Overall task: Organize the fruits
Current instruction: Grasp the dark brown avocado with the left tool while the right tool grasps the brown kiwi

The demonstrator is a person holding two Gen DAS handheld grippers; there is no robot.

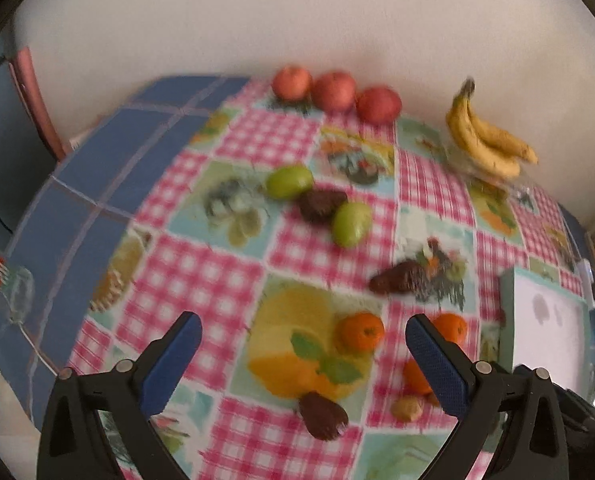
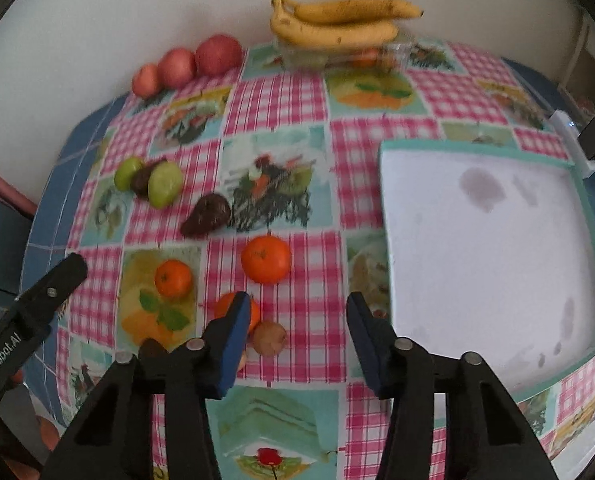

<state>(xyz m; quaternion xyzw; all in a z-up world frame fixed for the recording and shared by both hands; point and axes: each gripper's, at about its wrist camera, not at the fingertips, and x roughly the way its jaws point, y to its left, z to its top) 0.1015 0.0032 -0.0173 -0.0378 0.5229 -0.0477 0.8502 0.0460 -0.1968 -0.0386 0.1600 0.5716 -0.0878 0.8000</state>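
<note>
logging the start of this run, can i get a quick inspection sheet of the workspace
surface: checked fruit-print tablecloth over a blue table.
job's things: three red apples, bananas on a clear container, two green fruits, dark fruits, oranges, a kiwi, a white tray, nothing in it.
clutter: nothing seen.
grippers: left gripper and right gripper open, holding nothing.
cables: nothing seen.
surroundings: plain wall behind.

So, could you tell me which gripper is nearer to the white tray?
Right. The right gripper hangs open just beside the white tray's near-left edge; the left gripper, also open, sits farther left, over the oranges.
</note>
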